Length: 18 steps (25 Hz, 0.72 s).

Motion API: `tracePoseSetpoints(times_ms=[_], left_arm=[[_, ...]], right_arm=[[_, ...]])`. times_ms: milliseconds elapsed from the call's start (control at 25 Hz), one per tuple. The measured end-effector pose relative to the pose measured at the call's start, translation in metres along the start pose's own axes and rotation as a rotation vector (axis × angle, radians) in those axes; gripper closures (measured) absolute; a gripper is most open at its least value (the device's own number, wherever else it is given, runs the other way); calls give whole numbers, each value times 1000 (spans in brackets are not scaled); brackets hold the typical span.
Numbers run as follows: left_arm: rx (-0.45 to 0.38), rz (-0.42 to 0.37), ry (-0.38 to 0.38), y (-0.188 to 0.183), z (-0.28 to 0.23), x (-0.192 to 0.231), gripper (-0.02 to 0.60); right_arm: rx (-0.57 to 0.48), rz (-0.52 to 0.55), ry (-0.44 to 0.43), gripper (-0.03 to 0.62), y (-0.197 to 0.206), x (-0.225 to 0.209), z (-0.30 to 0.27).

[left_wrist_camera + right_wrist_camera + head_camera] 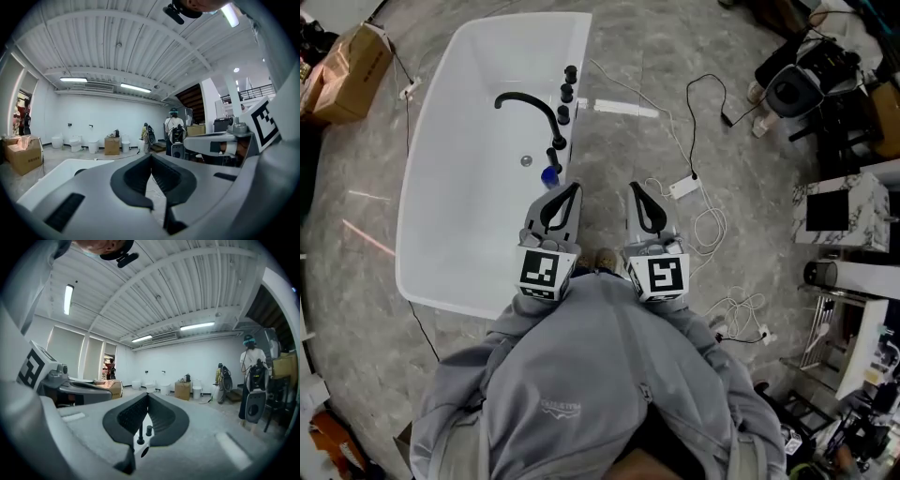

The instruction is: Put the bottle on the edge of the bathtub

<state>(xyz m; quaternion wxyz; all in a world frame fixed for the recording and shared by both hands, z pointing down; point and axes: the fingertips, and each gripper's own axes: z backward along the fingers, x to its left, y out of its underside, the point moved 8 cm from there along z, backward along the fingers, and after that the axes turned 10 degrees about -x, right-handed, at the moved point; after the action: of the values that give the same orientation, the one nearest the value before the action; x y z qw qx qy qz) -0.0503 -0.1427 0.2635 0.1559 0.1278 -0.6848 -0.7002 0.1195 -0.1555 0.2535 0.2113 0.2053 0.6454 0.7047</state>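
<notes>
A small blue bottle [549, 174] stands at the right rim of the white bathtub [427, 187], just in front of the black faucet [534, 108]. It touches neither gripper. My left gripper [575, 187] is shut with nothing in it, its tips a little right of and nearer than the bottle. My right gripper [634, 187] hangs beside it over the floor, also shut and empty. In the left gripper view the jaws [151, 155] meet with the tub [56, 171] low at the left. The right gripper view shows its jaws [148, 394] closed above the black tap knobs [140, 433].
White cables and a power strip [684, 187] lie on the grey floor right of the tub. A cardboard box [349, 73] sits at the far left. Equipment and a shelf [839, 216] crowd the right side. A person [251, 363] stands far off.
</notes>
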Motion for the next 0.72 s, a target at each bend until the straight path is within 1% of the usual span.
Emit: tracePoseSetpoints(times_ms=[160, 280, 720], left_arm=[[-20, -4, 15, -12, -3, -13, 575], [-28, -7, 19, -14, -6, -16, 575], [-40, -18, 21, -14, -12, -15, 574]], right_arm=[[10, 19, 12, 591, -5, -4, 4], [14, 36, 17, 591, -8, -5, 5], [4, 15, 22, 591, -4, -11, 7]])
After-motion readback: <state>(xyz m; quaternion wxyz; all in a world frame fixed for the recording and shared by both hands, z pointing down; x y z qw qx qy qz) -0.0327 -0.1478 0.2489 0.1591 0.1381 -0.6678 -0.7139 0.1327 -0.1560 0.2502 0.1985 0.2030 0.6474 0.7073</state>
